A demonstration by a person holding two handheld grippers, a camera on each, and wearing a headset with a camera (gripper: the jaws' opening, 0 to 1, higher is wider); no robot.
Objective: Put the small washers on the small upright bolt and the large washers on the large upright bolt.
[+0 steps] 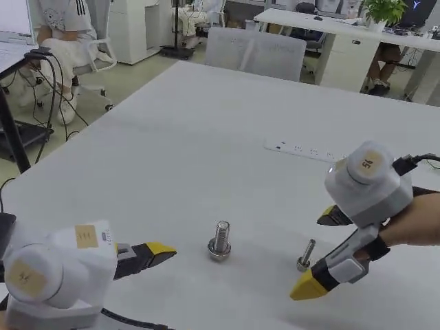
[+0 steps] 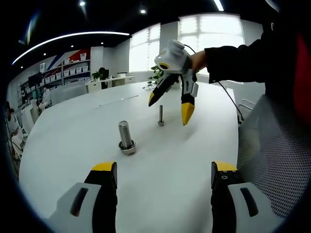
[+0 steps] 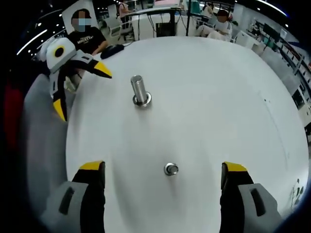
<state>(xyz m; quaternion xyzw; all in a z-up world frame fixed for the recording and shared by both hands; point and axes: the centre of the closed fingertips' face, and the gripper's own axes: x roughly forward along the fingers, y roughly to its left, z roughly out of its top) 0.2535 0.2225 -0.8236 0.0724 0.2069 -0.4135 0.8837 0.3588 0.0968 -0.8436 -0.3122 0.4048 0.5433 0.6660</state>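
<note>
The large upright bolt [image 1: 220,240] stands on the white table [image 1: 172,137] with a metal ring at its foot. To its right stands the small upright bolt [image 1: 306,256]. My right gripper [image 1: 317,254] hangs open over the small bolt, one yellow-tipped jaw on each side. In the right gripper view the small bolt [image 3: 170,169] sits between the open jaws of the right gripper [image 3: 164,167], with the large bolt [image 3: 140,92] farther off. My left gripper [image 2: 164,167] is open and empty, facing the large bolt [image 2: 125,138] and the small bolt [image 2: 161,116].
A white power strip [image 1: 302,149] lies on the table behind the right gripper. A grey chair [image 1: 254,51] stands at the table's far edge. People sit at desks beyond. Cables hang at the left edge [image 1: 41,82].
</note>
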